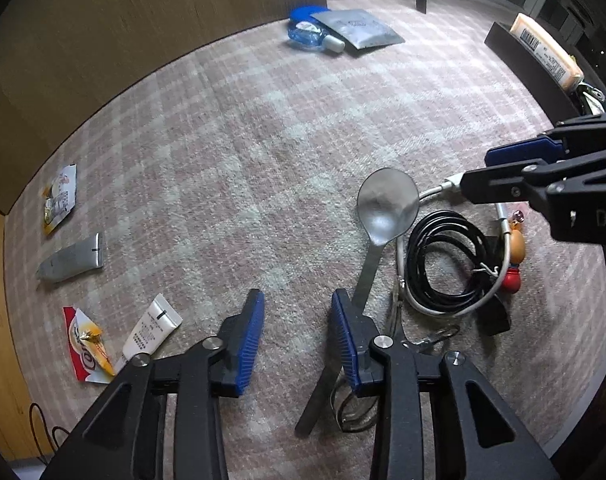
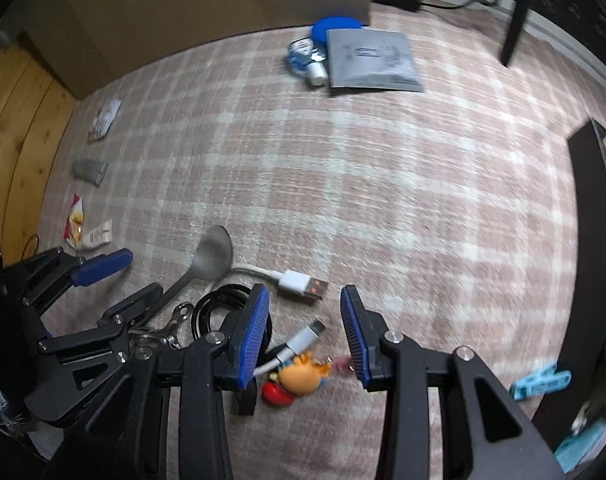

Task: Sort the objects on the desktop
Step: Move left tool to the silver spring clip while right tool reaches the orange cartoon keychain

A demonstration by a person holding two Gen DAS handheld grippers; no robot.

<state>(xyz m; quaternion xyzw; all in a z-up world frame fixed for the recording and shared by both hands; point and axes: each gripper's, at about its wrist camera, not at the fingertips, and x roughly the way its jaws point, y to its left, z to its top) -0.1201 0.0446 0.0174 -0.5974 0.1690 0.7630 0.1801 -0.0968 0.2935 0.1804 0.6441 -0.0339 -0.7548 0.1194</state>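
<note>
Below, left gripper [image 1: 297, 330] spread wide, holding nothing, poised over the plaid cloth [image 1: 243, 168] with the metal spoon [image 1: 385, 216] handle beside its right finger. Right gripper [image 2: 305, 330] likewise wide apart and empty, above the orange toy figure [image 2: 301, 376] and white USB cable [image 2: 299, 282]. Further left, coiled black cable [image 2: 215, 308]; far back, silver pouch [image 2: 369, 60] against a blue bottle [image 2: 303, 58].

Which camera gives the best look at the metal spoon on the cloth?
The left wrist view. There the spoon shows sharply, its whole bowl and most of its handle running down beside the left gripper. The right wrist view shows the spoon smaller, blurred, its handle disappearing behind the left gripper's arm.
</note>
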